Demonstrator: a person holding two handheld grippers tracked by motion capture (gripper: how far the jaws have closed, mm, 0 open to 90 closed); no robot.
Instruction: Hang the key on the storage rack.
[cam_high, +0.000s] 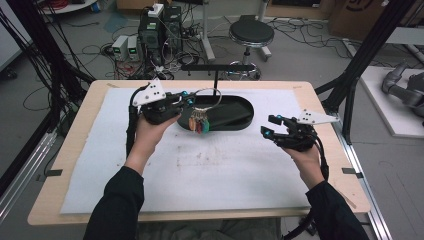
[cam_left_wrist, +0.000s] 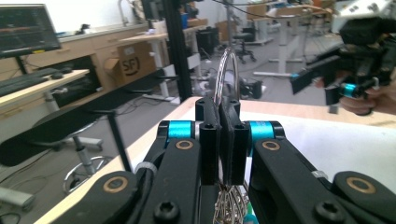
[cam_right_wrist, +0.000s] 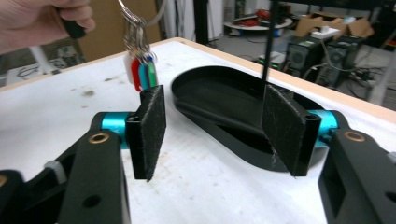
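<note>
I see the large silver wire ring (cam_high: 207, 98) with coloured key tags (cam_high: 198, 124) clamped in my left gripper (cam_high: 186, 100), hanging above the black oval tray (cam_high: 235, 116). My right gripper (cam_high: 270, 126) stands apart, empty. A cardboard box (cam_left_wrist: 133, 63) seemingly reads "SF".

Oval tray (cam_high: 235, 112) sits on the mat (cam_high: 200, 170) at the table's (cam_high: 65, 200) far middle. T-shaped stand (cam_high: 216, 75) rises from the tray. Key ring (cam_high: 206, 99) hangs over the tray's left end, tags (cam_high: 198, 123) below it. Stool (cam_high: 251, 34) stands behind the table.
</note>
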